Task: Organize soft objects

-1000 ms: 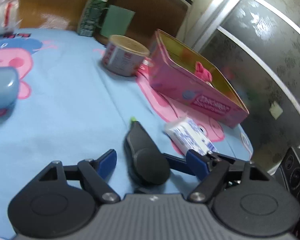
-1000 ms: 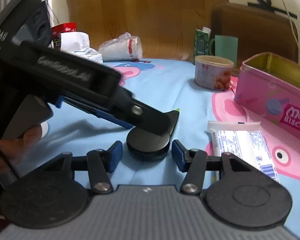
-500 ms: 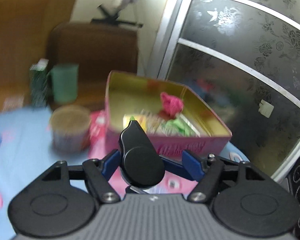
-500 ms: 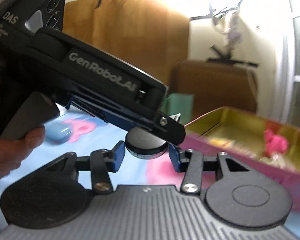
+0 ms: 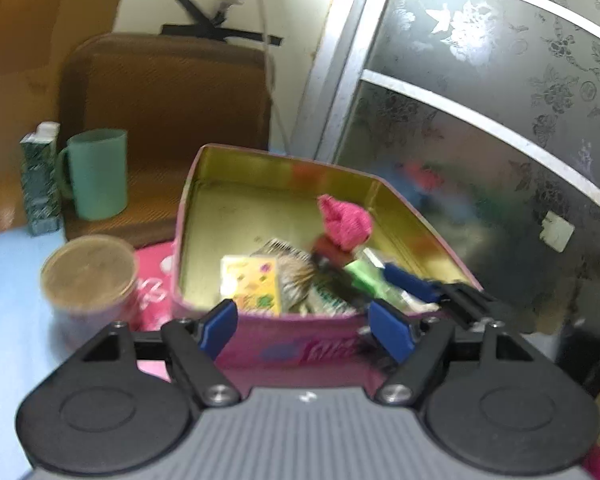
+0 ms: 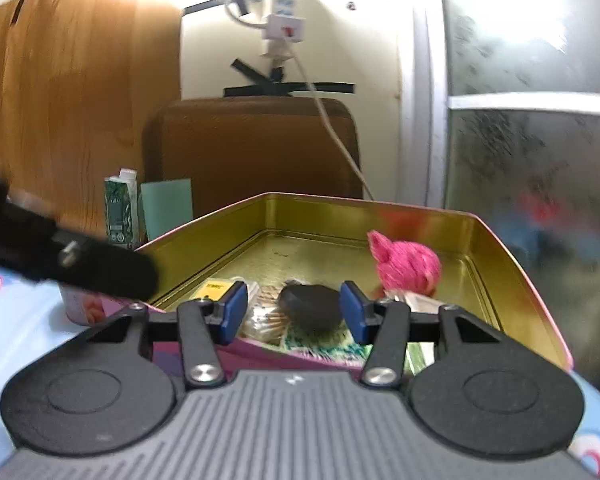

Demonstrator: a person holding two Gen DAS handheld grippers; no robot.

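A pink biscuit tin (image 5: 300, 354) is seen in the centre of both views, standing open on the desk (image 5: 12, 320) with its blue cartoon cloth. Several things are already gathered inside it: a pink knitted piece (image 5: 344, 220) toward the right wall, a yellow sticker card (image 5: 256, 288) at the near wall, and green and white packets (image 5: 364, 280) beside them. In the right wrist view a dark rounded object (image 6: 310, 308) is seen lying on the heap in the tin, between the blue pads and apparently free of them.

The left hand-held gripper (image 5: 302, 324) is held at the near wall of the tin with its fingers spread apart and nothing between them. The right hand-held gripper (image 6: 294, 312) is likewise held apart and empty over the near wall; in the left view it is seen entering at the right, above the packets.

The task is judged to be well advanced, since the tin is partly filled. At the left of the frame a round can (image 5: 88, 276), a green mug (image 5: 96, 174) and a carton (image 5: 40, 184) are left outside; whether more soft things remain cannot be told.
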